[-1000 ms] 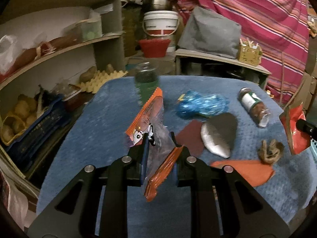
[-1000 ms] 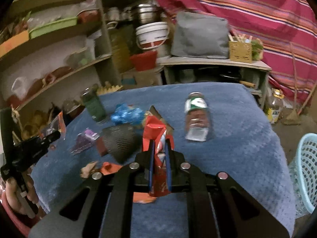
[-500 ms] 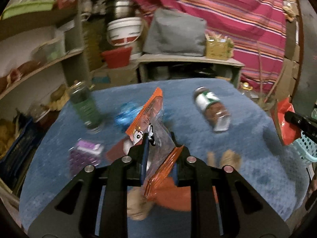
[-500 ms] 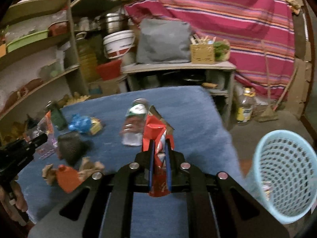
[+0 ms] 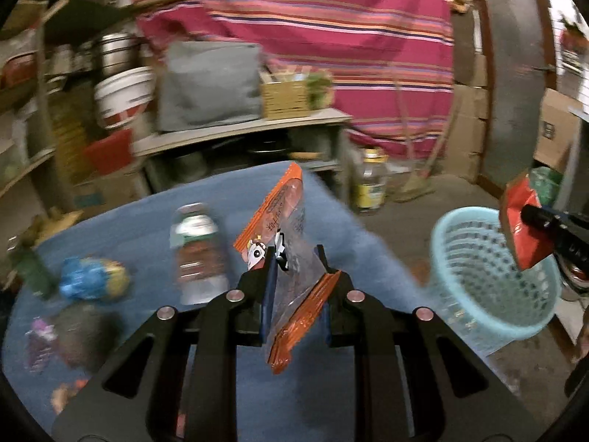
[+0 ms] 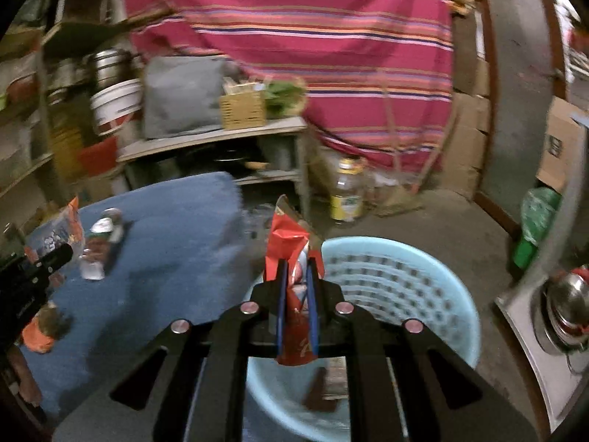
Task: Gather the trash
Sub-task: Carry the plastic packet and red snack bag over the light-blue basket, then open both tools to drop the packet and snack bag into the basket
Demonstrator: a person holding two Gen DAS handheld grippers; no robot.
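Observation:
My left gripper (image 5: 294, 258) is shut on an orange and clear snack wrapper (image 5: 283, 221), held above the blue-covered table (image 5: 147, 235). My right gripper (image 6: 296, 269) is shut on a crumpled red wrapper (image 6: 289, 239) and hangs over the near rim of the light blue mesh basket (image 6: 397, 276) on the floor. Some trash lies in the basket's bottom. In the left wrist view the basket (image 5: 489, 276) stands to the right of the table, with the red wrapper (image 5: 522, 228) above its far rim.
On the table lie a plastic bottle (image 5: 198, 254), a blue crumpled wrapper (image 5: 92, 280), a purple packet (image 5: 40, 339) and a dark bowl-like object (image 5: 84, 331). A yellow-labelled bottle (image 6: 348, 193) stands on the floor. Shelves and a striped cloth are behind; metal pots (image 6: 567, 305) sit at right.
Both grippers have swung to the right, off the table's middle toward the basket, each keeping its wrapper. The basket has come under the right gripper.

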